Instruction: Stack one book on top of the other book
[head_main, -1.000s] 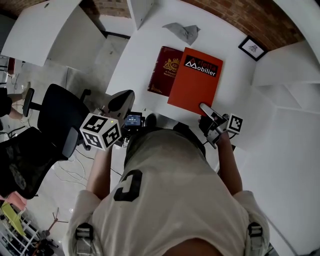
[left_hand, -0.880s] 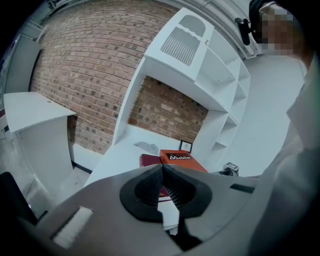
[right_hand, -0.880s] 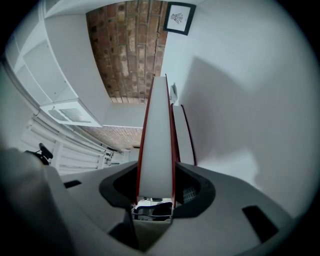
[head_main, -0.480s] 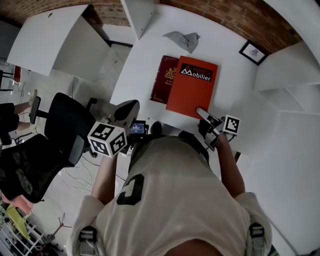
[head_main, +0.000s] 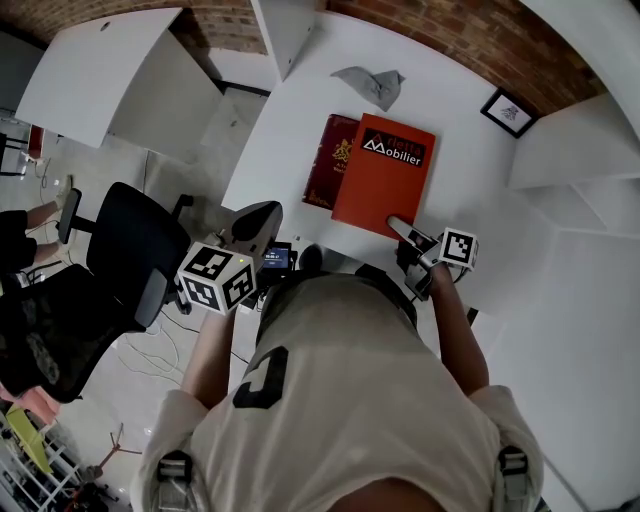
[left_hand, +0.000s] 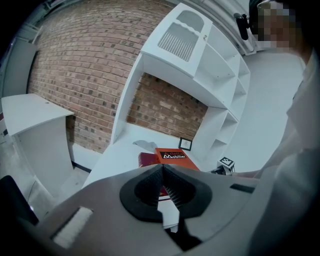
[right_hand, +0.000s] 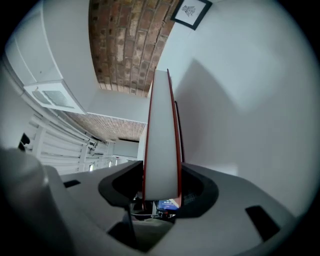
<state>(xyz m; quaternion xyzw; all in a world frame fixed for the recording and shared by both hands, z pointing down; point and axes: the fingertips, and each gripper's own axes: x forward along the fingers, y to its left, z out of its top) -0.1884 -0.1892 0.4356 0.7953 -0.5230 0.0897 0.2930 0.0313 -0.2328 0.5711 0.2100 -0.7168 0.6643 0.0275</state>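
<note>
An orange book (head_main: 385, 180) lies slanted on the white table (head_main: 285, 130), its left part overlapping a dark red book (head_main: 326, 160). My right gripper (head_main: 398, 225) is at the orange book's near corner. In the right gripper view the orange book's (right_hand: 161, 140) page edge stands between the jaws of my right gripper (right_hand: 161, 172). The jaws have just been opening, and the pads still touch both covers. My left gripper (head_main: 258, 215) hangs off the table's near left edge, away from both books. My left gripper (left_hand: 162, 169) is shut with nothing in it.
A crumpled grey cloth (head_main: 370, 82) lies at the far end of the table. A small framed picture (head_main: 508, 108) stands at the far right. A black office chair (head_main: 130, 250) is on the floor to the left. White shelves flank the table's right side.
My right gripper has sunk a little with the orange book, which now rests lower over the dark red book. My left gripper has stayed where it was.
</note>
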